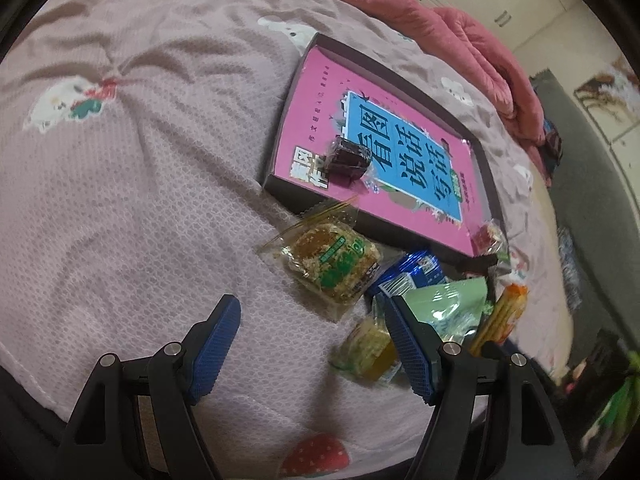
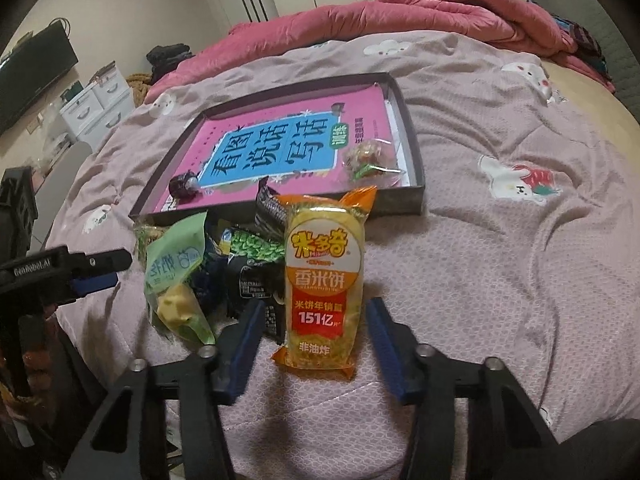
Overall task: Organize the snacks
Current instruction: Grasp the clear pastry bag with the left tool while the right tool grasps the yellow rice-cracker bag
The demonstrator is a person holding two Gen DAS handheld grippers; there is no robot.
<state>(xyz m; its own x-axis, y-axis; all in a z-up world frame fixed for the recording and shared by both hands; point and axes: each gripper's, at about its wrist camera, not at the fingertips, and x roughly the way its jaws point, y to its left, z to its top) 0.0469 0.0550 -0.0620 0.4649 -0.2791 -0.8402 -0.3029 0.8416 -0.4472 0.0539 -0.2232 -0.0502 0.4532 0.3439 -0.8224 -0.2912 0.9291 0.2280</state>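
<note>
A shallow dark box tray [image 1: 280, 188] [image 2: 416, 168] lined with a pink book lies on the bed. A dark wrapped snack [image 1: 347, 156] [image 2: 183, 187] and a clear wrapped candy [image 2: 370, 164] [image 1: 486, 236] sit in it. A pile of snack packets lies in front of the tray: a clear packet of green-labelled cake [image 1: 332, 264], a blue packet [image 1: 416, 268], a pale green packet [image 1: 448, 308] [image 2: 176, 268] and an orange rice-cracker packet [image 2: 322, 288] [image 1: 502, 316]. My left gripper [image 1: 316, 344] is open above the bed beside the pile. My right gripper [image 2: 316, 336] is open with its jaws either side of the rice-cracker packet.
The bed has a pinkish quilt [image 1: 140, 200] with rabbit prints and a rolled red duvet [image 2: 420, 12] at the far side. The left gripper [image 2: 80, 272] shows at the left edge of the right wrist view. White drawers [image 2: 96, 104] and a dark screen [image 2: 36, 72] stand beyond the bed.
</note>
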